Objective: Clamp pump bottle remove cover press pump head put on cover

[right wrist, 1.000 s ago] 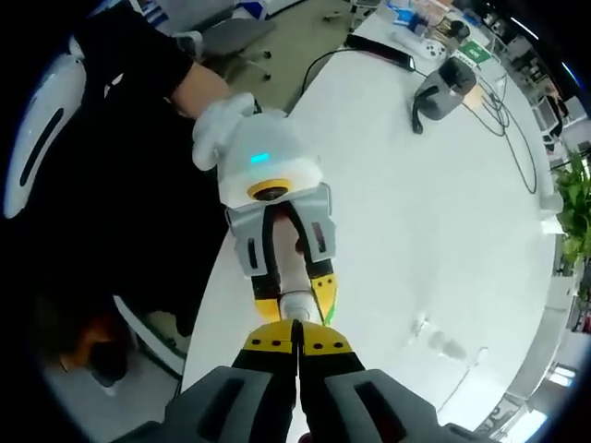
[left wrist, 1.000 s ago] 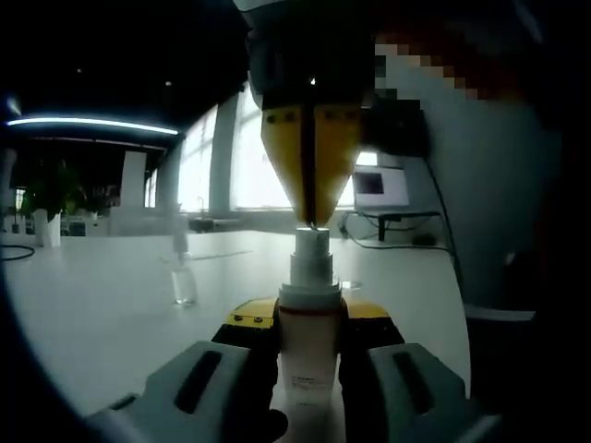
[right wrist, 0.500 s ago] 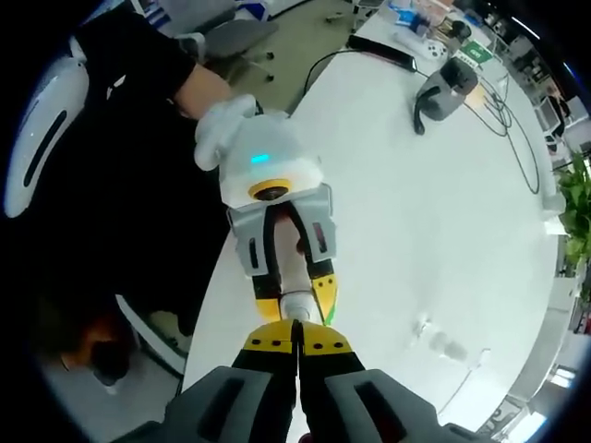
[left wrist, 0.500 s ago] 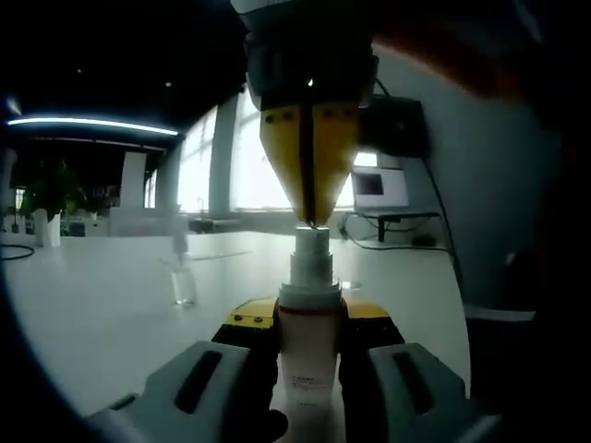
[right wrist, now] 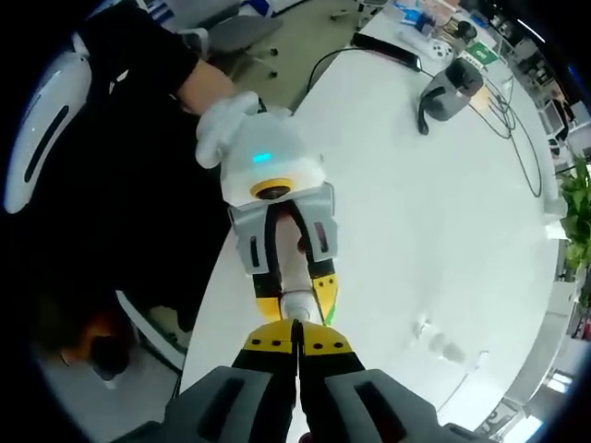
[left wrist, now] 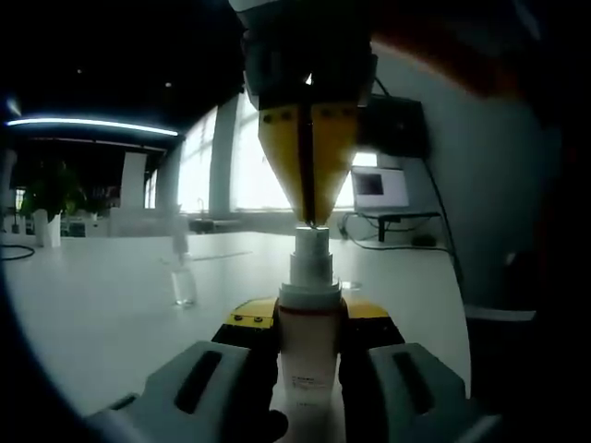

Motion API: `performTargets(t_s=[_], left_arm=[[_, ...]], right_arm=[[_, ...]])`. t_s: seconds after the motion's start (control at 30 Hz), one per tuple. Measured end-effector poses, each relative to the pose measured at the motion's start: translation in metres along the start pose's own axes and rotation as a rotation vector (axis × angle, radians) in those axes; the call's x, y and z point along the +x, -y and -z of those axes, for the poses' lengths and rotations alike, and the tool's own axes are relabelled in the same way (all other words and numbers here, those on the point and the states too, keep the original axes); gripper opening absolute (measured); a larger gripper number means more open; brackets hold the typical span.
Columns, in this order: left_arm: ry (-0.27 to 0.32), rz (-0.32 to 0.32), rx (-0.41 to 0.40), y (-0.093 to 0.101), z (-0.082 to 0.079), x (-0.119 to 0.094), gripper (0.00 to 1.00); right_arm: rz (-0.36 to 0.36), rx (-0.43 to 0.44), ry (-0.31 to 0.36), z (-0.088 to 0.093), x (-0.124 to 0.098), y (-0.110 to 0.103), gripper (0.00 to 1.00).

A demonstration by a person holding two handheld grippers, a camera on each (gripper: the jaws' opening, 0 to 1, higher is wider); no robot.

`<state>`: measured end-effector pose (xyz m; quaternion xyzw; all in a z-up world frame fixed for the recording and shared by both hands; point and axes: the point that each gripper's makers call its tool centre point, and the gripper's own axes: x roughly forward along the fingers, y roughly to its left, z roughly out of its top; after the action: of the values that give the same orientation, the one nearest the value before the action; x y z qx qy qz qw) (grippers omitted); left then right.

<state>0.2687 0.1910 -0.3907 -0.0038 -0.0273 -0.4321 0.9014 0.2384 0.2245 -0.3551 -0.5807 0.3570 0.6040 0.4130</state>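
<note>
between left gripper [left wrist: 309, 346] jaws, upright pump bottle [left wrist: 309, 346], uncapped

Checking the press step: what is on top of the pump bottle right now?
The right tongs, shut, tips down on the pump head of the pump bottle. No cover on it. The contact spot is hidden.

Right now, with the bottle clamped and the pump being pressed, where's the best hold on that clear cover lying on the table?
Take the clear cover by its round side wall, jaws straddling it, coming down from above. It seems to stand upright and alone on the white table, left of the bottle, so nothing blocks a top approach. The right gripper is free once it lifts off the pump head.
</note>
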Motion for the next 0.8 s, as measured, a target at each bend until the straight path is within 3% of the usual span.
performTargets(t_s=[0.8], left_arm=[[0.0,0.002,-0.001,0.0007,0.0,0.0002,0.15]], right_arm=[[-0.01,0.018,-0.003,0.0,0.0015,0.0,0.0]])
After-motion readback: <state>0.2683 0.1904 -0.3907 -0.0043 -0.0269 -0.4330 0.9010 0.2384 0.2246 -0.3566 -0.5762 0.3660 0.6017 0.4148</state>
